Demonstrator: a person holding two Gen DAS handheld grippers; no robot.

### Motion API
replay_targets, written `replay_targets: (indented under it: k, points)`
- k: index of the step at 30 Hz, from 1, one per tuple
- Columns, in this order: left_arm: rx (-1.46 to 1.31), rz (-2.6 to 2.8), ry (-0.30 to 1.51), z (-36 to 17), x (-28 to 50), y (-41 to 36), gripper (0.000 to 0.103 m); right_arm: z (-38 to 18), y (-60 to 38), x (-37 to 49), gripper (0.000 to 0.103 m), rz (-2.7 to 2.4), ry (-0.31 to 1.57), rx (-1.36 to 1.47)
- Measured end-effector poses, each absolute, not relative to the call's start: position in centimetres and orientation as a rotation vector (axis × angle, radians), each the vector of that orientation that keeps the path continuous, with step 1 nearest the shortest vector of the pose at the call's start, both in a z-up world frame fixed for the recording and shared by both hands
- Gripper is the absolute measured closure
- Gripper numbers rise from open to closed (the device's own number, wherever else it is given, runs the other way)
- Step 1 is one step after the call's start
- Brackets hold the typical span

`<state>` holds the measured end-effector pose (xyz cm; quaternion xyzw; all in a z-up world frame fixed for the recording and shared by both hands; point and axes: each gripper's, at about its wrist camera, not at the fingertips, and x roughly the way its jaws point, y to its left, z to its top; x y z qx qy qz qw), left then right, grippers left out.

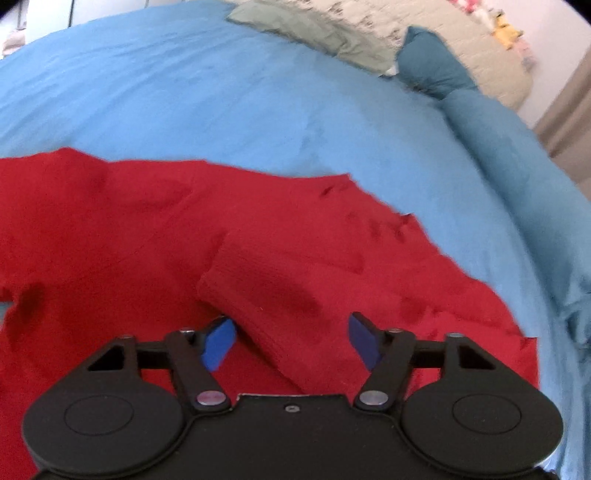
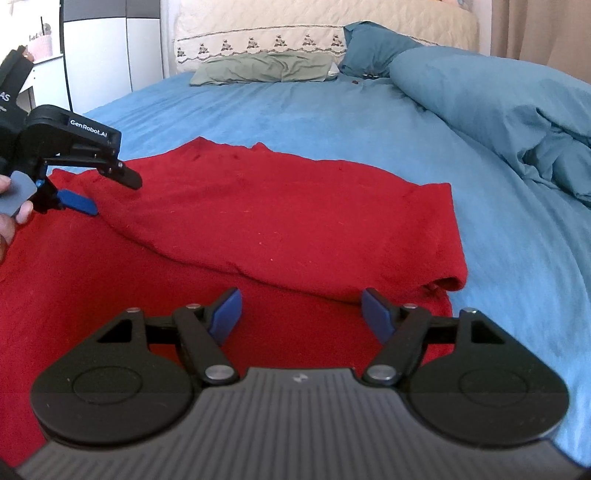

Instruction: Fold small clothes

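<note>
A red garment lies spread on the blue bedsheet. In the right wrist view its far half is folded over the near layer, with a sleeve end at the right. My left gripper is open just above the cloth, with a folded red sleeve between its blue fingers. It also shows at the left of the right wrist view, open over the fold's left end. My right gripper is open and empty, low over the near layer by the fold edge.
A rumpled blue duvet lies along the right side of the bed. A green pillow, a teal pillow and a cream quilted headboard are at the far end. A white wardrobe stands at far left.
</note>
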<state>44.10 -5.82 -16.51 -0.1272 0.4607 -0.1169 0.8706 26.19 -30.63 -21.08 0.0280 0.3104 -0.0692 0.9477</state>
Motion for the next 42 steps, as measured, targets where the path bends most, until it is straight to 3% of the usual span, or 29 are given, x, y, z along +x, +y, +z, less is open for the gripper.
replay_targets:
  k: [2, 11, 19, 20, 22, 23, 24, 32, 42]
  points:
    - [-0.217, -0.226, 0.966, -16.3, 44.3, -6.2, 0.099, -21.1, -30.6, 26.1, 0.015, -0.142, 0.631, 0.062]
    - [-0.22, -0.174, 0.734, -11.2, 43.7, -2.2, 0.099, -20.8, -30.9, 26.1, 0.012, -0.15, 0.646, 0.078]
    - [-0.247, -0.147, 0.784, -15.3, 43.4, 1.7, 0.098, -21.3, -31.9, 26.7, 0.007, -0.185, 0.656, 0.122]
    - [-0.252, -0.144, 0.799, -15.7, 43.3, 1.8, 0.094, -21.3, -32.0, 26.7, 0.007, -0.189, 0.658, 0.121]
    - [-0.255, -0.118, 0.815, -15.9, 42.3, 2.6, 0.079, -21.3, -32.3, 26.6, 0.006, -0.198, 0.664, 0.121]
    - [-0.256, -0.093, 0.812, -15.7, 41.9, 3.2, 0.051, -21.1, -32.3, 26.5, 0.006, -0.199, 0.668, 0.121]
    - [-0.261, -0.058, 0.8, -15.4, 41.3, 4.0, 0.036, -20.9, -32.3, 26.3, 0.006, -0.2, 0.669, 0.115]
    - [-0.101, -0.153, 0.72, -12.8, 40.4, 3.0, 0.034, -18.1, -30.4, 27.5, 0.003, -0.125, 0.574, 0.063]
    - [-0.103, -0.256, 0.748, -14.2, 41.0, 1.3, 0.034, -22.5, -36.4, 29.0, 0.002, -0.275, 0.643, 0.175]
